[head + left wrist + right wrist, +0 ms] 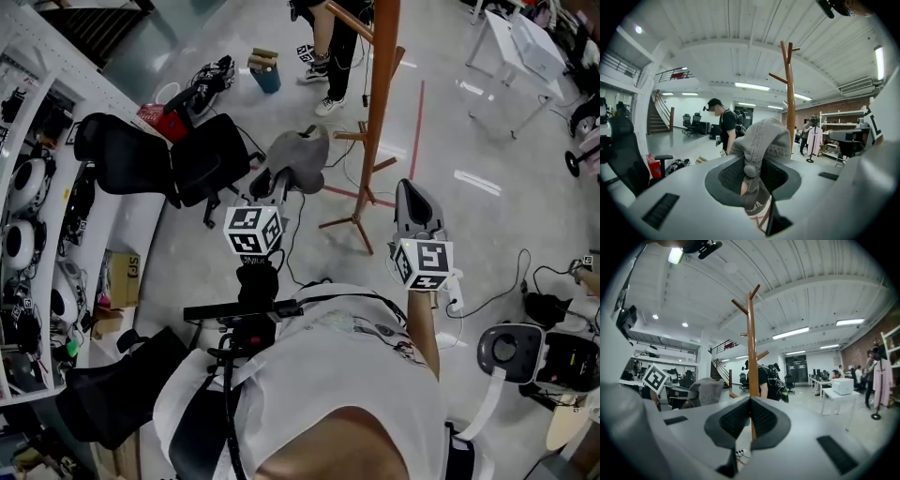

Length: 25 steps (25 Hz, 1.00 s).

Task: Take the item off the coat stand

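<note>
A grey cap point(300, 150) hangs from my left gripper point(279, 184), clear of the wooden coat stand point(382, 75). In the left gripper view the cap point(761, 140) is pinched at its crown and back strap between the dark pads, so the left gripper point(751, 174) is shut on it. The coat stand point(789, 89) rises bare behind it, slightly right. My right gripper point(407, 189) is held right of the stand's pole. Its jaws point(750, 414) meet with nothing between them. The stand point(751, 343) is straight ahead of them, with the cap point(706, 391) off to the left.
A black office chair point(169, 159) stands to the left by shelving point(37, 187) with headsets. A person point(333, 47) stands beyond the stand. A white table point(516, 37) is at the far right. Cables and a grey device point(511, 349) lie on the floor at right.
</note>
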{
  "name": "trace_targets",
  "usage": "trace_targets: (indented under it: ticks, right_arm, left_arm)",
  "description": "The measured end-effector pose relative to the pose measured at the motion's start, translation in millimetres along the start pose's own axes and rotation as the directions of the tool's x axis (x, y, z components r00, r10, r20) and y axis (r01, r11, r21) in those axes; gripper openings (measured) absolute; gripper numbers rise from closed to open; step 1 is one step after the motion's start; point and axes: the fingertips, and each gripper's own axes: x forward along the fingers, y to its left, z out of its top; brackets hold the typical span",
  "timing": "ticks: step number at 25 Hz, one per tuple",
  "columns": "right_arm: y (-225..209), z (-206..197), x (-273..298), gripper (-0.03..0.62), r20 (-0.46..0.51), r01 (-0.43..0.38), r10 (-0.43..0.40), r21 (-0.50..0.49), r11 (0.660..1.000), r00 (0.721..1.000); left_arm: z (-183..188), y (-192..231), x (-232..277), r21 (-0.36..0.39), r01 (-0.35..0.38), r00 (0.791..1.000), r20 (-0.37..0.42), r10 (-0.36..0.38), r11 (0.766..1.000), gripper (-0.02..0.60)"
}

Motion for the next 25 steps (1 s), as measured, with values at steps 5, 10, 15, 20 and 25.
trace_targets:
  ticks: [5,10,15,20,25]
  right_arm:
    - [4.0,1.7,2.6,0.005,0.004,0.004,-0.004,0.001,1.000,1.000]
    - [-3.4,9.7,5.3,0.005,0.036,0.049,-0.049,0.001,0.999,0.998]
    - [-11.9,17.4,4.7,0.005,0.073,0.095,-0.096,0.014,0.995,0.993]
    - [-14.5,21.0,6.4,0.005,0.084,0.102,-0.103,0.010,0.995,0.991]
    - [-21.6,27.6,7.4,0.005,0.107,0.135,-0.136,0.015,0.991,0.985]
  left_arm:
    - [6.4,4.9,-19.9,-0.067,-0.149,0.987,0.045,0.152,0.987,0.087]
    - [18.9,-9.7,-25.9,-0.112,-0.242,0.960,0.116,0.255,0.964,0.087]
    - [41.1,-20.6,-23.3,-0.080,-0.284,0.934,0.203,0.295,0.955,0.087]
    - [58.9,-23.1,-22.3,-0.064,-0.310,0.914,0.254,0.316,0.949,0.087]
    - [67.2,-23.3,-20.3,-0.057,-0.318,0.907,0.271,0.322,0.946,0.087]
